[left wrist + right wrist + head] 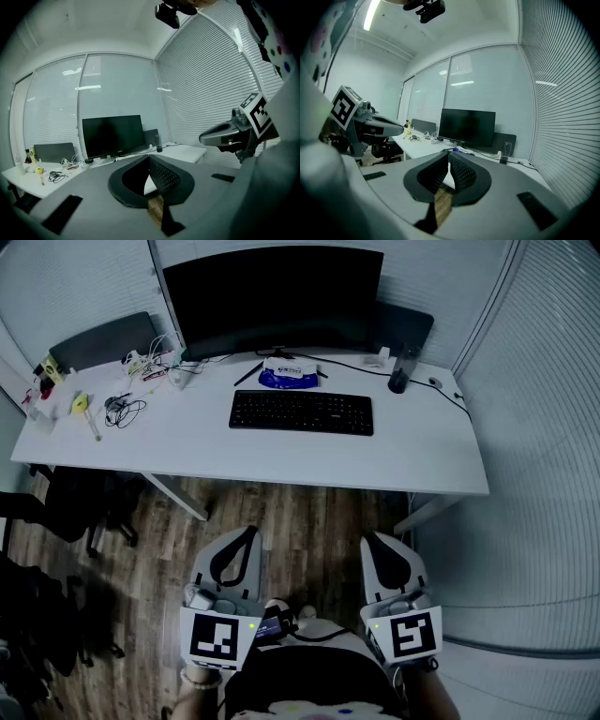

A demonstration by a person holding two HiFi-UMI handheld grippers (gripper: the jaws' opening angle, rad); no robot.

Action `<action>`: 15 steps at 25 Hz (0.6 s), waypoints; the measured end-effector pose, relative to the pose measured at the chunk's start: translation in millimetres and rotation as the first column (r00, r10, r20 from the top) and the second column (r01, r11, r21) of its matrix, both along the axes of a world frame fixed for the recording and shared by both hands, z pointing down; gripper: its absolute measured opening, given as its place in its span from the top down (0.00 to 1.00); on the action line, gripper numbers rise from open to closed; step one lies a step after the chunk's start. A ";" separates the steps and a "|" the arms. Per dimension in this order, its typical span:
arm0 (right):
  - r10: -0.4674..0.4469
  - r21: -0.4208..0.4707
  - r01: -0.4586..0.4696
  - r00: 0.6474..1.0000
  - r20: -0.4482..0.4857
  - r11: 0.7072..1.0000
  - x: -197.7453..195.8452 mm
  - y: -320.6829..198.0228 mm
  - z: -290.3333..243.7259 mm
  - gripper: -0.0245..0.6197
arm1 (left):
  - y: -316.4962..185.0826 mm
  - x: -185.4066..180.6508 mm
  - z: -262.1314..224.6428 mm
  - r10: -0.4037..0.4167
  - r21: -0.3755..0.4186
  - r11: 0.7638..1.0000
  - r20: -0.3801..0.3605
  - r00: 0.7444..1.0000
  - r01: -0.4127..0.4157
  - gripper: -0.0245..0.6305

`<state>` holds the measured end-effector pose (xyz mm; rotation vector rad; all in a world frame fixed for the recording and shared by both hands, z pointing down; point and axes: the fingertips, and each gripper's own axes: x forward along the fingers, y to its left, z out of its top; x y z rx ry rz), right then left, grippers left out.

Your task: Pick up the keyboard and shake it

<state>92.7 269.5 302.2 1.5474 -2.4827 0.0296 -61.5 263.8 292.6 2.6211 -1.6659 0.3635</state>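
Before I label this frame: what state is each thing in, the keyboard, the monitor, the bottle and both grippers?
keyboard: flat on the desk, untouched.
monitor: screen dark.
bottle: upright, beside the monitor's right end.
left gripper: shut, empty, short of the desk.
right gripper: shut, empty, short of the desk.

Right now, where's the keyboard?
In the head view the keyboard lies flat at the middle of the white desk, just in front of the monitor and a blue packet.
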 end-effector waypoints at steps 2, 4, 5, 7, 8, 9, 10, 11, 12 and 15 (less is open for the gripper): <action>-0.006 0.001 0.006 1.000 -0.004 1.000 -0.3 -1.1 0.5 0.90 | -0.6 -0.1 -0.1 -0.002 0.003 1.000 0.003 1.000 0.002 0.94; -0.011 0.002 0.011 1.000 -0.007 1.000 -1.0 -1.6 0.9 0.90 | -0.6 0.1 -0.5 0.000 0.008 1.000 0.006 1.000 0.000 0.94; -0.013 0.003 0.013 1.000 -0.008 1.000 -1.4 -1.4 1.2 0.90 | -0.1 0.2 -0.7 0.002 0.009 1.000 0.008 1.000 -0.002 0.94; -0.016 0.002 0.016 1.000 -0.009 1.000 -1.7 -1.2 1.7 0.90 | 0.9 0.5 -1.0 0.003 0.009 1.000 0.012 1.000 -0.003 0.94; -0.018 0.001 0.018 1.000 -0.008 1.000 -1.7 -1.5 1.7 0.90 | 0.7 0.6 -1.3 0.002 0.008 1.000 0.013 1.000 -0.002 0.94; -0.019 0.001 0.019 1.000 -0.007 1.000 -1.6 -2.1 1.6 0.90 | 0.1 0.8 -1.6 0.000 0.008 1.000 0.014 1.000 0.000 0.94; -0.021 0.001 0.021 1.000 -0.005 1.000 -1.5 -2.7 1.5 0.90 | -0.5 1.0 -2.0 -0.001 0.008 1.000 0.016 1.000 0.001 0.94; -0.023 0.002 0.023 1.000 -0.005 1.000 -1.4 -3.0 1.4 0.90 | -1.0 1.4 -2.2 -0.002 0.009 1.000 0.016 1.000 0.002 0.94; -0.027 0.003 0.027 1.000 -0.006 1.000 -1.5 -3.0 1.3 0.90 | -1.2 1.9 -2.5 -0.002 0.011 1.000 0.017 1.000 0.002 0.94; -0.025 0.005 0.025 1.000 0.000 1.000 0.5 -1.3 1.0 0.90 | 0.6 2.9 -3.7 -0.007 0.014 1.000 0.018 1.000 0.006 0.94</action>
